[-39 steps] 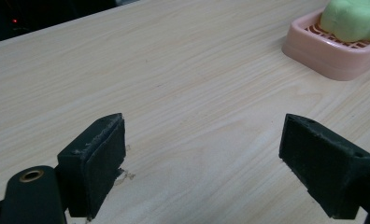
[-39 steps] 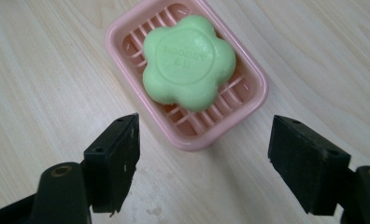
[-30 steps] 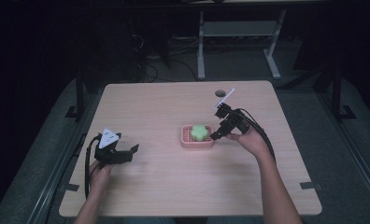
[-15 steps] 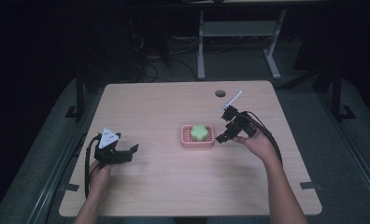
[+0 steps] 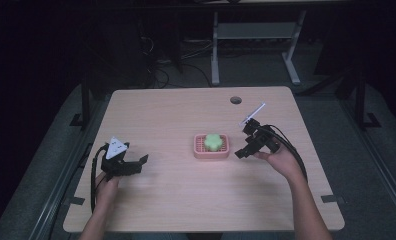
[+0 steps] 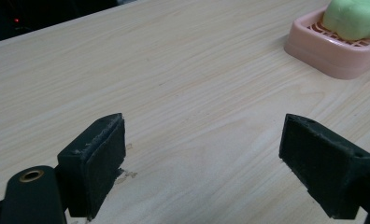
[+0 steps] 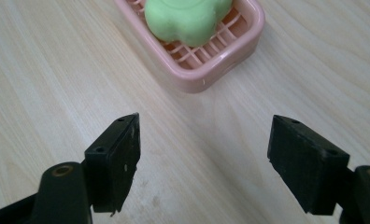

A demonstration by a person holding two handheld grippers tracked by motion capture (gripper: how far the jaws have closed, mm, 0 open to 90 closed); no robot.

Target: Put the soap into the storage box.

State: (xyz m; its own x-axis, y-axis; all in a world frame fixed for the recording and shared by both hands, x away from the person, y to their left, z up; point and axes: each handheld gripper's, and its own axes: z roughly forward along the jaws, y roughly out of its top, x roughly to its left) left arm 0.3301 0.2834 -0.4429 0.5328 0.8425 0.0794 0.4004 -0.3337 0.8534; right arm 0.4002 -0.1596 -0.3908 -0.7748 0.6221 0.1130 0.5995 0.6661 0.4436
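On the wooden bench (image 5: pixel 186 200), green soap (image 5: pixel 214 141) lies in its pink dish (image 5: pixel 200 151); both tongs, left (image 5: pixel 136 165) and right (image 5: pixel 242 151), gape wide and empty, so placing seems finished.

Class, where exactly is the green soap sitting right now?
In the high view the green soap lies in the pink soap dish near the table's middle, just left of the right gripper, whose jaws are open.

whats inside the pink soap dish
A green flower-shaped soap sits in the pink soap dish, resting on its slatted grid. Bare slats show around the soap; the part of the grid beneath it is covered, so anything under there cannot be seen.
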